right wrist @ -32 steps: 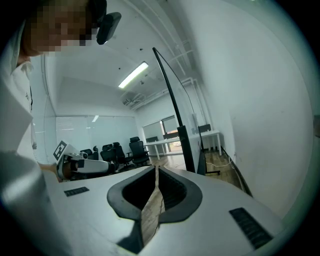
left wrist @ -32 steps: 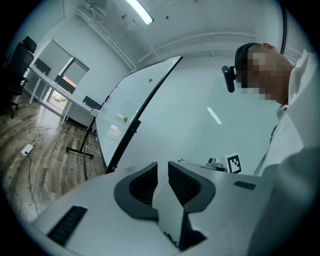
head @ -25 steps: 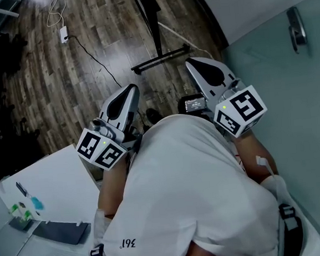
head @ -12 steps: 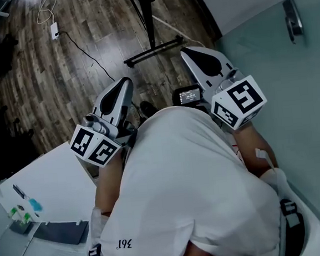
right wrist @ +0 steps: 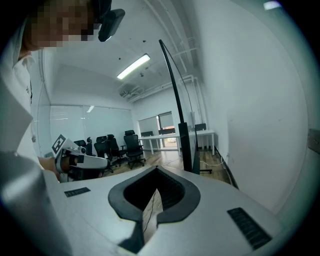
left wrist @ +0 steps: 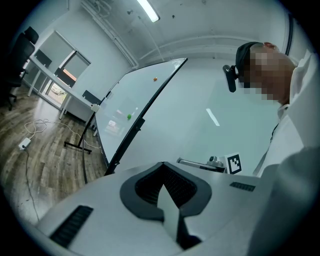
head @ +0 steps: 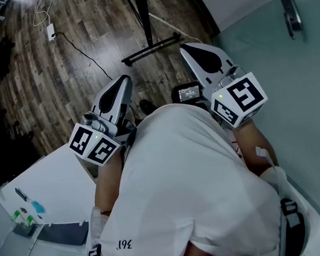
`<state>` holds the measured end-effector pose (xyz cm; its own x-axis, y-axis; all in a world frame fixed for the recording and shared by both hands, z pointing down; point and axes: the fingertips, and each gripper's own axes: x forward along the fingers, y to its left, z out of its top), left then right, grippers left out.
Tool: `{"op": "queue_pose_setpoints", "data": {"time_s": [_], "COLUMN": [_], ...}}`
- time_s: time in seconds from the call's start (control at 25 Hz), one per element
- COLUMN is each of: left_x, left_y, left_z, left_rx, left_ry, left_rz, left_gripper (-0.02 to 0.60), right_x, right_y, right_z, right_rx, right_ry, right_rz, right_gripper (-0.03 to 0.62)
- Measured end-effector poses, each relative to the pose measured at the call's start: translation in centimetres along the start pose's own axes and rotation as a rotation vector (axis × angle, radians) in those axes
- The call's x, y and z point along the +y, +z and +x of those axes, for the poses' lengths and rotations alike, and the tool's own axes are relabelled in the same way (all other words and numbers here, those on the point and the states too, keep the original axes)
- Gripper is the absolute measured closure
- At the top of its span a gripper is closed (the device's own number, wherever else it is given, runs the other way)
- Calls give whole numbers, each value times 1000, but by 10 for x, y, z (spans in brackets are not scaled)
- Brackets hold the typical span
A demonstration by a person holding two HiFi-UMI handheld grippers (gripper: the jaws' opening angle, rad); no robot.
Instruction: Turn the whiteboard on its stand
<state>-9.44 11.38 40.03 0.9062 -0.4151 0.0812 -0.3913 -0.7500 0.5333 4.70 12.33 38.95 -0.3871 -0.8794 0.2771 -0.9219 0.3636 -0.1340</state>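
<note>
The whiteboard [left wrist: 132, 102] stands tilted on its black stand ahead of me in the left gripper view, with small magnets on its face. The right gripper view catches that whiteboard [right wrist: 172, 85] edge-on beside a pale wall. In the head view only the stand's black foot [head: 152, 48] shows on the wood floor. My left gripper [head: 120, 84] and right gripper [head: 191, 50] are held before a person's white shirt, well short of the board. Both are shut with nothing between the jaws, as the left gripper [left wrist: 162, 166] and right gripper [right wrist: 156, 171] views confirm.
A white table [head: 58, 178] sits at lower left with a dark eraser [head: 61, 235] and small coloured items. A pale wall panel with a metal handle [head: 290, 15] runs along the right. A cable and plug [head: 51, 31] lie on the floor. Office chairs [right wrist: 122, 147] stand far back.
The head view has drifted a little, so the stand's foot sits slightly higher and further left. Both grippers stay shut and empty, held about where they were.
</note>
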Motion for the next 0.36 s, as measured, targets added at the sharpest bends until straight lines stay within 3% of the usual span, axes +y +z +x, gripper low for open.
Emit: {"op": "queue_pose_setpoints", "data": {"time_s": [0.36], "left_x": [6], "left_y": [-5], "left_z": [4], "left_rx": [17], "left_ry": [-7], "left_rz": [1], "left_gripper": [574], "right_x": [-3], "right_y": [-6], "right_z": [5], "right_rx": [0], "right_ry": [-10], "right_rz": [-8], "right_gripper": [569]}}
